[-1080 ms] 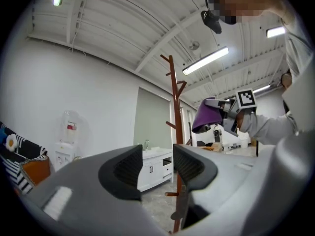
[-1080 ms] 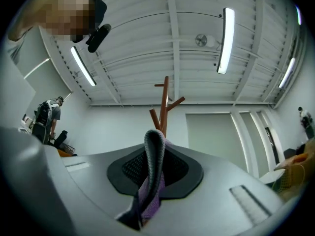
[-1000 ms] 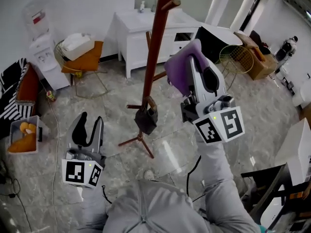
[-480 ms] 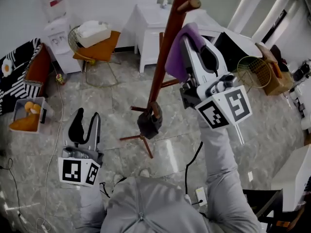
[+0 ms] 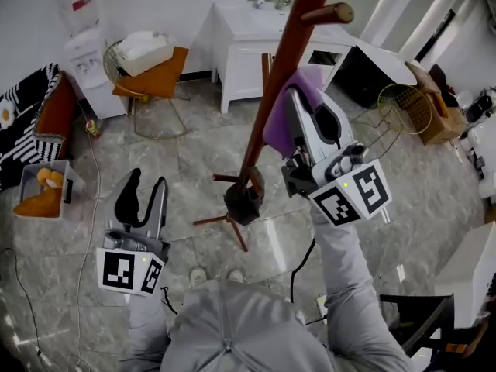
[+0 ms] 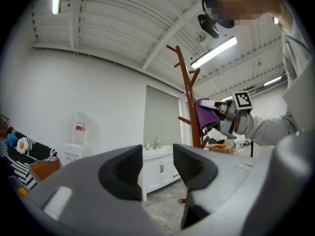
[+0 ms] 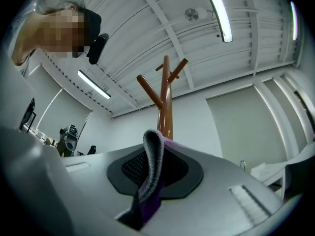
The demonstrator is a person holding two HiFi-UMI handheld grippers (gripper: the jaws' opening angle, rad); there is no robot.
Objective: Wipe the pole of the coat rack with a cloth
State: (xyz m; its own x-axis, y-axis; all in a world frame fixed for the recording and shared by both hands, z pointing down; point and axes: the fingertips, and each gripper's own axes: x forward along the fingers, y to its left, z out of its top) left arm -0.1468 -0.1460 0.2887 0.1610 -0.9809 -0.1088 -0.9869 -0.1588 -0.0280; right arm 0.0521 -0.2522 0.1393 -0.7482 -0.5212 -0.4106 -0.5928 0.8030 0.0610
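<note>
Coat-rack pole point(image 5: 288, 53): red-brown, upright on the tiled floor point(image 5: 178, 169) in the open middle of the room, with a short peg point(image 5: 329, 12) branching off near the top and a dark bag-like thing point(image 5: 244, 200) hanging low, just above the feet. Against its right side, somewhere in the upper half, a purple cloth point(image 5: 277, 130), seemingly touching the wood, though hard to say how firmly.

Pinched by the right gripper point(image 5: 298, 103), fingers pressed together on a fold of that cloth; in the right gripper view, a grey-and-purple edge standing up between the pads, with the pole straight beyond. Held high on a raised arm.

Left gripper point(image 5: 147, 183) low and well apart from the rack, fingers spread, nothing between them; through the gap in the left gripper view, only a far white cabinet point(image 5: 240, 45), with pole and cloth off to the upper right.

Looks like the wiping stroke itself, part way along the pole rather than at either end. Next, probably: press the cloth to the wood and slide along the length, up towards the peg or down towards the hanging thing, then shift round to reach the other sides. Calls for a firm pinch against slipping, and for care near the peg and the bag, both likely to snag. Possibly also the left gripper brought in to steady the pole against rocking.
</note>
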